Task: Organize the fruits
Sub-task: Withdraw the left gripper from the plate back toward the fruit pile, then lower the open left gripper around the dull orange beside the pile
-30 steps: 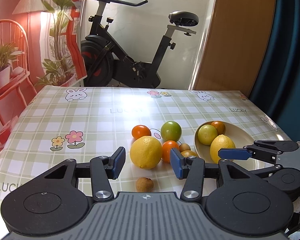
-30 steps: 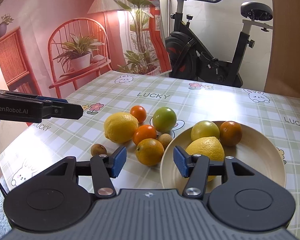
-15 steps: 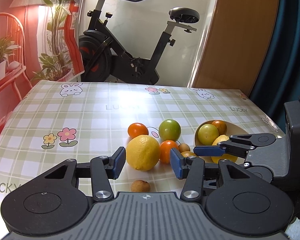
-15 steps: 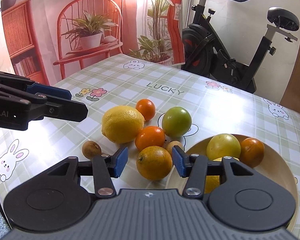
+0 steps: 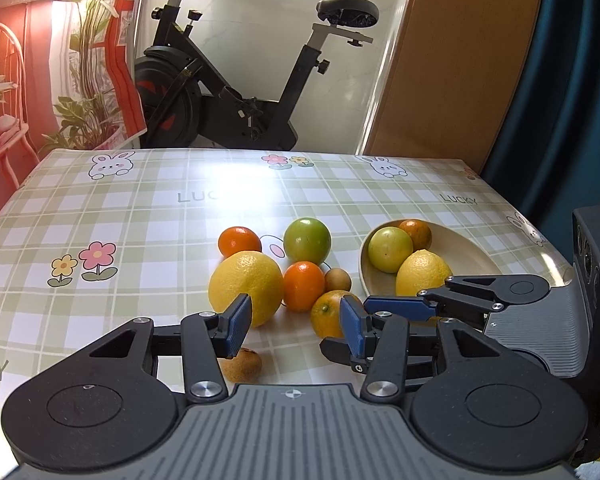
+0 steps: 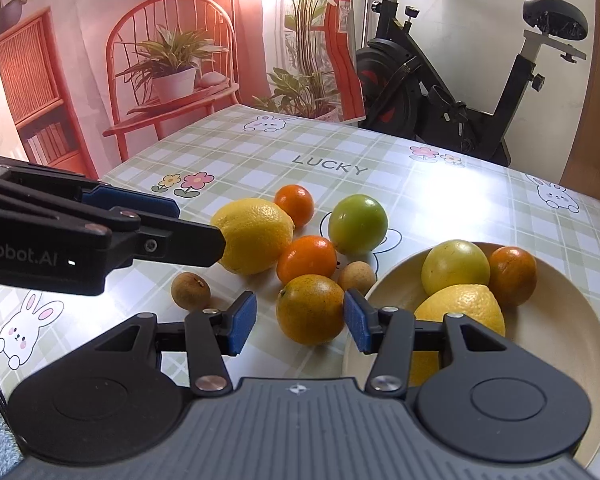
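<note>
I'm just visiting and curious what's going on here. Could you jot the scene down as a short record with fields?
Setting: table with a checked bunny cloth
In the bowl: lemon, yellow-green fruit, dark orange
On the cloth: big lemon, green fruit, three oranges, two small brown fruits
Right gripper: open, on either side of the nearest orange
Left gripper: open, empty

Exercise bike (image 5: 236, 92) by white wall, red backdrop (image 6: 100, 60) (printed plants), teal curtain (image 5: 572, 92).
</note>
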A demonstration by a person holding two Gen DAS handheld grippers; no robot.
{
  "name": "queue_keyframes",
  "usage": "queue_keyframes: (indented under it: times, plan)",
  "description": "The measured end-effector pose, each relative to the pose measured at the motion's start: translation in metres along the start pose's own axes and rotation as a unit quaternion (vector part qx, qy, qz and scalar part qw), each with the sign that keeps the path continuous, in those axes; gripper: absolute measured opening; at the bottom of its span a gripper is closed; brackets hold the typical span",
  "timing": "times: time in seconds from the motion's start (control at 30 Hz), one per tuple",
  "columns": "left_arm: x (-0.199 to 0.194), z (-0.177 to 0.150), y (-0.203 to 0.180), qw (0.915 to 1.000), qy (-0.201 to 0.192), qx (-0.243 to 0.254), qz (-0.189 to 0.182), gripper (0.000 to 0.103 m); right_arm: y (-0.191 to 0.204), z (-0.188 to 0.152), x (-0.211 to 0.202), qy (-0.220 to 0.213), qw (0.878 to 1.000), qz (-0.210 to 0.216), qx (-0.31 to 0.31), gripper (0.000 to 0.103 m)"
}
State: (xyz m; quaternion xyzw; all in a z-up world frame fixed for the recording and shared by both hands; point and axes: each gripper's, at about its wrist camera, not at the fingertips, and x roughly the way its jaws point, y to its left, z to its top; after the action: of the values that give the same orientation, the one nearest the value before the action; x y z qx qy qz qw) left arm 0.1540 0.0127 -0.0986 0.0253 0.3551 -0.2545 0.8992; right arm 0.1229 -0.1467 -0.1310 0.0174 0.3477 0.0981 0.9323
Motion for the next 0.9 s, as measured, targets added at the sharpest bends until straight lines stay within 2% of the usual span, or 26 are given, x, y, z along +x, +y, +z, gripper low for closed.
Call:
queue_keyframes:
  times: [0.27, 0.9]
  plan:
    - [0.0028, -0.0015, -0.0052, 0.9999, 0.008, 0.005, -0.003, 0.051, 0.0025, -0.0070, 0.0058, 0.020, 1.000, 0.013, 0.004, 0.049]
    - [0.0092, -0.0054, -0.0062, 0.9998, 0.019, 0.001, -0.006, 0.051, 0.0000, -0.0108, 0.0014, 0.016, 0.999, 0.021, 0.022, 0.047]
